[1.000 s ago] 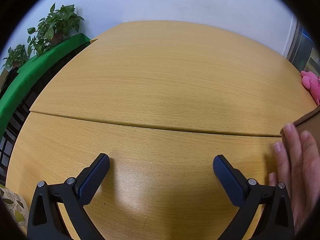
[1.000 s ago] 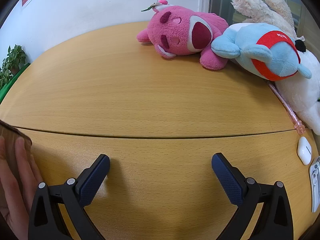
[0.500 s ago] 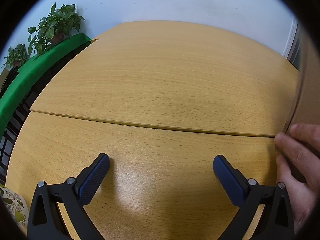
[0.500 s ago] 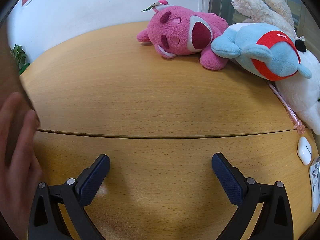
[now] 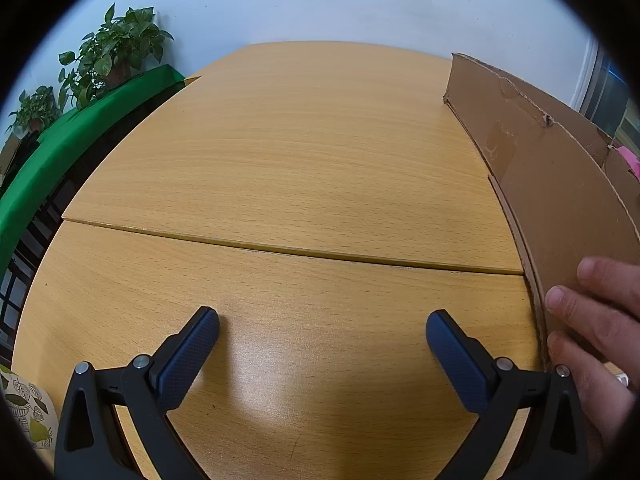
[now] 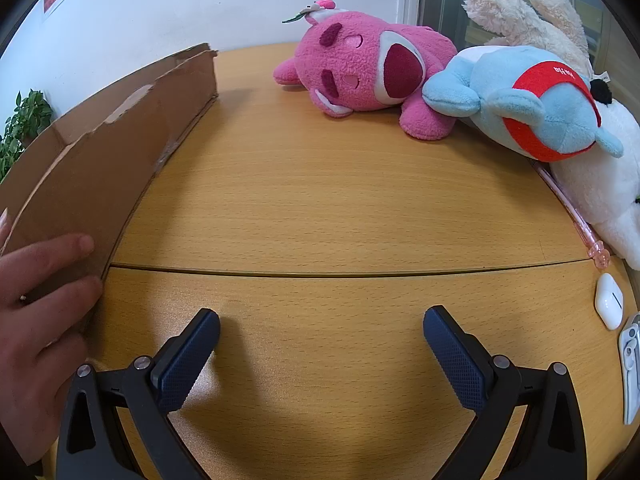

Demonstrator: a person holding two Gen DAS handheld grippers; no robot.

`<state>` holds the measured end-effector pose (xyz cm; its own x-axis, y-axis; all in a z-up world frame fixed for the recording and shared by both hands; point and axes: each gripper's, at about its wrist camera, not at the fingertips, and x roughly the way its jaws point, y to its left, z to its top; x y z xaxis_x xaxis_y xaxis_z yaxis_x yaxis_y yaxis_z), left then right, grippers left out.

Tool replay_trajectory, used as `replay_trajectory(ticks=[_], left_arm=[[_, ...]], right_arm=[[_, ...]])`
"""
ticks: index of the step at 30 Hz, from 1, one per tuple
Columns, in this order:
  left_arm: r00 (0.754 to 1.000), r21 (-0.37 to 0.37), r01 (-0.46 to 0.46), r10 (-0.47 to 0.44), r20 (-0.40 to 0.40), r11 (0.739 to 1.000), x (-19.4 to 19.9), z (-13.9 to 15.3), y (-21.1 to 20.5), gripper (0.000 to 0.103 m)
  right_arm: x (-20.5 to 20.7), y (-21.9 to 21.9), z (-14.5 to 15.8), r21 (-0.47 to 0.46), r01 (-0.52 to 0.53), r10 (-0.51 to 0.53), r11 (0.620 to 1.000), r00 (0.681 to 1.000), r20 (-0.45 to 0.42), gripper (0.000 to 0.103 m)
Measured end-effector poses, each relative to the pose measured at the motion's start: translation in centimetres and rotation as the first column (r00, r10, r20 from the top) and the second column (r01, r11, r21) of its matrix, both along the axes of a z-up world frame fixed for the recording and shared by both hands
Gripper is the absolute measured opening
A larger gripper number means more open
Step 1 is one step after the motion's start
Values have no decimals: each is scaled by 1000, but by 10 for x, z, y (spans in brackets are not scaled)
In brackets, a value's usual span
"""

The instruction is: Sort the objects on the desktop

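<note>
Left gripper (image 5: 322, 334) low over the wooden counter (image 5: 304, 160), fingers (image 5: 188, 354) spread wide apart, nothing between them. Right gripper (image 6: 322, 332) likewise low over the counter (image 6: 340, 208), fingers (image 6: 456, 354) wide apart and empty. Between the two grippers, a shallow cardboard box (image 5: 532, 152), torn along its rim, resting on the counter and running away from the cameras; same box (image 6: 100, 148) at the left edge of the right wrist view. Bare hand (image 6: 38, 312) pressed against the box's near end, seen also as a hand (image 5: 596, 328) at the right edge of the left wrist view. Far right of the counter: pink plush (image 6: 360, 68), blue plush (image 6: 532, 108) leaning against it, white plush (image 6: 600, 176) behind. Near the right edge: pink pen (image 6: 572, 212), white earbud case (image 6: 609, 300), a white item (image 6: 630, 368) only partly visible. Potted plants (image 5: 116, 52) beyond the counter's left side.
</note>
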<state>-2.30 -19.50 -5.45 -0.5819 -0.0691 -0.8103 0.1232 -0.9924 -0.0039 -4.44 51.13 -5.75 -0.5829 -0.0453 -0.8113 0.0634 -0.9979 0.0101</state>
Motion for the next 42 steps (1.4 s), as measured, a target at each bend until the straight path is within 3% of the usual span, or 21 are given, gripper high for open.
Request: replay_trajectory(ticks=[29, 33, 36, 38, 40, 42], left_arm=[[1000, 0, -7, 7, -1, 1000, -5, 1, 1, 103], [999, 5, 8, -8, 36, 1000, 3, 3, 3, 100], [999, 41, 37, -37, 0, 998, 34, 28, 8, 97], [993, 50, 95, -92, -70, 994, 68, 61, 17, 97], [975, 46, 188, -181, -128, 981, 107, 98, 31, 98], [943, 42, 306, -296, -153, 951, 141, 127, 50, 98]], right_arm=[[-1, -1, 0, -1, 4, -4, 1000, 1000, 0, 103], [20, -4, 0, 2, 27, -27, 1000, 1000, 13, 103], [48, -2, 9, 52, 42, -44, 998, 998, 41, 103], [83, -1, 30, 111, 45, -42, 993, 999, -32, 103], [113, -7, 55, 100, -17, 25, 995, 997, -76, 103], [153, -26, 88, 105, -155, 167, 982, 979, -118, 103]])
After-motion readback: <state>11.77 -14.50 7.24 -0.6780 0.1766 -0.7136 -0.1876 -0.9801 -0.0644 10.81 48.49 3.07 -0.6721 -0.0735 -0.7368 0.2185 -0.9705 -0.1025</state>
